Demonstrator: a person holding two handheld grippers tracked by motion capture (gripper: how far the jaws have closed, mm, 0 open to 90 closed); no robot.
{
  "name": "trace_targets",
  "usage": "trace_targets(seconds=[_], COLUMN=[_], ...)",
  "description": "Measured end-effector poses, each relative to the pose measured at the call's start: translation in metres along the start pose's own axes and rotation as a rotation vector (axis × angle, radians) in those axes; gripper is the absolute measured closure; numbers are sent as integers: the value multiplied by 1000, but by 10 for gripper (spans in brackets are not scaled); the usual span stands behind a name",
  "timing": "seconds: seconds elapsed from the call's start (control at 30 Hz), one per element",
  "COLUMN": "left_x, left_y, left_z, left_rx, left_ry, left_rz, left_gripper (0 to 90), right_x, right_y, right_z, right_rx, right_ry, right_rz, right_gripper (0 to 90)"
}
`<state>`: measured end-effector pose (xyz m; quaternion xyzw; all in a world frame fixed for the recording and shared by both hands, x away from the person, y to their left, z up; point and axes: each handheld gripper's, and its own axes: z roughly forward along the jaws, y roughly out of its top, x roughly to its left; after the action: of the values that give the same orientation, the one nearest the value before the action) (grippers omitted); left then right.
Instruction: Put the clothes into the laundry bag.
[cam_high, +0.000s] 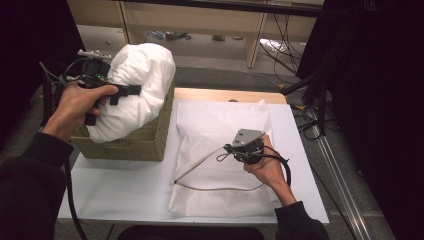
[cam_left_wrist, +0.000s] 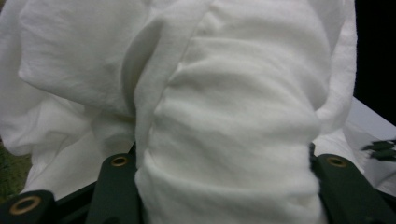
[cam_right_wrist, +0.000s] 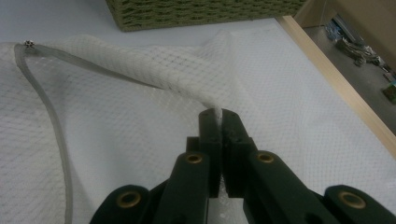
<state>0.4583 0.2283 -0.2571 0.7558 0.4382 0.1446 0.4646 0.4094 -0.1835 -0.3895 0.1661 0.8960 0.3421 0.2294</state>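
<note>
Holding a bunched white garment (cam_high: 137, 85) in my left gripper (cam_high: 131, 90), I have its jaws about half spread and pressed into the cloth from both sides, above the green woven basket (cam_high: 145, 142) at the bench's left. My right gripper (cam_high: 231, 148) has its jaws pinched tight on the zipper edge of the white mesh laundry bag (cam_high: 220, 125), lifting that edge; the bag lies flat on the bench (cam_high: 125, 190) just beside the basket.
</note>
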Motion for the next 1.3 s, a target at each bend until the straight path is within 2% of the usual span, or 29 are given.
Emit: trace_targets(seconds=[0.07,0.13,0.23,0.3,0.33,0.37,0.5,0.57,0.63,0.7,0.73,0.83,0.9,0.93,0.97,1.07,1.1,1.17,1.23,1.3], left_x=[-14,-23,-43,-52,-60,-65,-76,-77,-80,-86,-88,-98,-104,-109,-112,-119,-121,-125,-129,-136], left_y=[-7,-13,-29,-41,-52,-59,-83,-91,-98,-105,-107,-117,-122,-126,-129,-136,-138,-141,-143,-146], left_z=[-12,-19,-32,-33,-33,-32,-30,-30,-30,-31,-30,-28,-26,-24,-21,-15,-13,-7,-1,5], left_rx=[-34,-37,-8,7,22,28,26,34,33,36,42,70,78,83,88,112,119,128,149,169], left_ry=[-57,-97,-177,-214,-238,-253,-260,-268,-277,-285,-310,-362,-383,-393,-400,-427,-429,-435,-445,-449], left_rz=[0,2,17,31,29,31,31,16,23,37,34,45,49,60,64,69,70,81,104,132], left_gripper=[471,471,470,470,470,470,470,470,470,470,469,468,467,467,467,466,466,466,466,466], right_x=[-4,-7,-9,-10,-10,-11,-12,-12,-12,-10,-13,-12,-13,-14,-12,-14,-14,-15,-13,-13], right_y=[-1,-2,-2,-1,-1,0,1,2,2,2,2,2,3,3,3,3,3,3,3,3], right_z=[1,2,2,2,1,0,-1,0,1,0,2,3,4,3,3,1,0,1,0,0], right_rx=[-4,-10,-7,-13,-12,-13,-13,-13,-9,7,-7,-6,-12,-21,-12,-21,-22,-23,-23,-22], right_ry=[2,1,1,-3,-10,-3,-11,-7,-5,-8,-8,-8,-5,-19,-8,-21,-13,-16,-12,-11], right_rz=[-19,-17,-2,-10,-11,9,19,6,13,57,7,11,-8,-31,10,5,18,15,39,43], right_gripper=[895,895,895,895,895,895,895,895,895,895,895,895,895,895,895,895,895,895,896,896])
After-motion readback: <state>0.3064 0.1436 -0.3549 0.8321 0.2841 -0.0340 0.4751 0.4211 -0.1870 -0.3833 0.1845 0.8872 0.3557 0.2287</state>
